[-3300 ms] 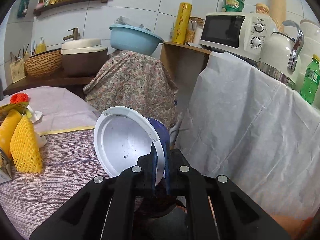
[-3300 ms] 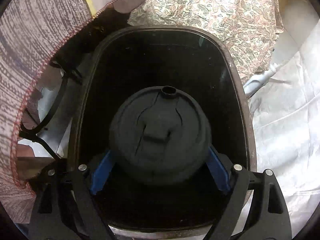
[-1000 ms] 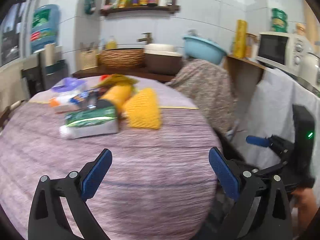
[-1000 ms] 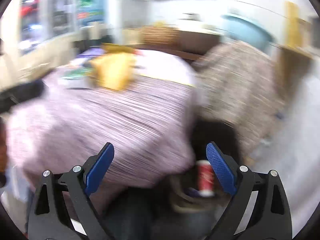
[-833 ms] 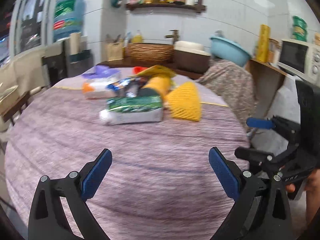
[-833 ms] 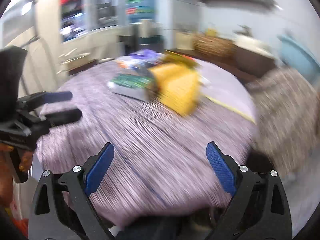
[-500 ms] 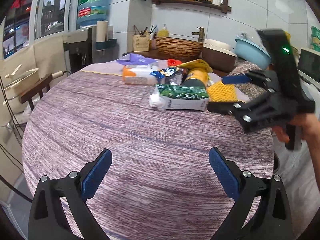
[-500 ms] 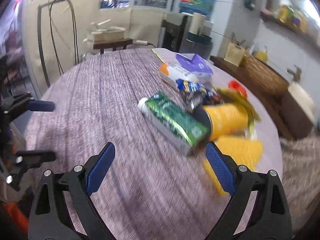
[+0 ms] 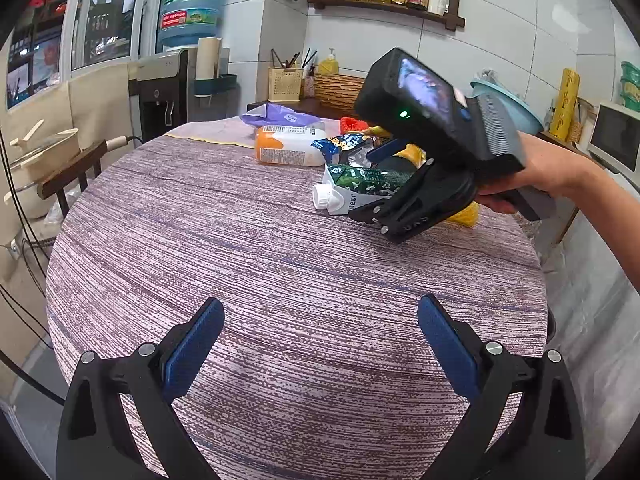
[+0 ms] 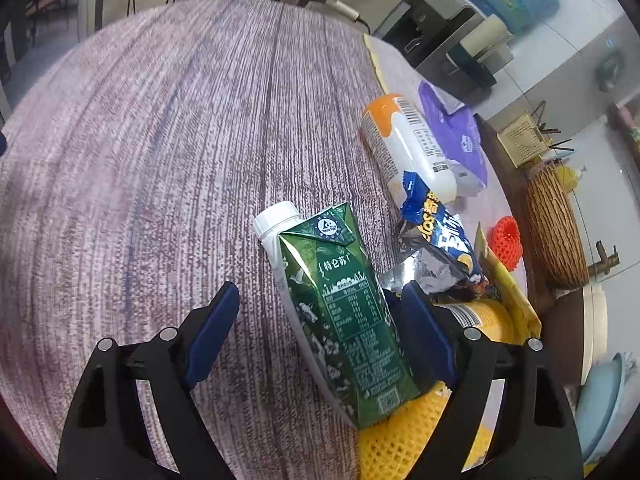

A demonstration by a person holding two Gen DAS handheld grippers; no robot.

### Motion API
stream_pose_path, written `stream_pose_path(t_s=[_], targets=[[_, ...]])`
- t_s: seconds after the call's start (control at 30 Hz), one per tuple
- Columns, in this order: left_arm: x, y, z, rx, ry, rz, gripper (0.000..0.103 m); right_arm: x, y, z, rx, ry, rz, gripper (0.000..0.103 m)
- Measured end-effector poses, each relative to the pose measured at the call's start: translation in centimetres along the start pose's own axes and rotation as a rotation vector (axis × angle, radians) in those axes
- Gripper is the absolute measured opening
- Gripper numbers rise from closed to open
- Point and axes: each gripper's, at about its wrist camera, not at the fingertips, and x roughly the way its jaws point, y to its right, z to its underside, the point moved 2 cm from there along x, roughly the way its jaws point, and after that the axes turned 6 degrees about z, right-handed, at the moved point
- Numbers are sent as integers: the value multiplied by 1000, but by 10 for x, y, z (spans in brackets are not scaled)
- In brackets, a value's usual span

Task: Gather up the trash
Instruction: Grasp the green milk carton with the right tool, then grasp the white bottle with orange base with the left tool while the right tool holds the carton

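While the right gripper (image 10: 316,332) closes astride it, untouched, the carton (image 10: 340,312) lies on the counter (image 10: 160,140), long axis toward eleven o'clock; left gripper (image 9: 320,344) wide open, empty.
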Motion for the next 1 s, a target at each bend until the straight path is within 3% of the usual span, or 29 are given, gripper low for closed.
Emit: stream_pose_path(t_s=[0.23,0.4,0.6,0.73,1.0], targets=[[-1,-13,3,-29,-7,20,96,21,-10,-9,-141,-76,38,62],[3,-24,0,-45,-19,73,96,24,-8,-16,-156,-89,-11,58],[8,-37,-15,10,-19,77,96,28,-6,-23,-147,-78,-31,57],[15,-48,-34,98,-11,53,96,8,-4,-19,-53,-5,-34,57],[54,-74,-88,331,-65,141,96,-48,7,12,179,141,-182,53]])
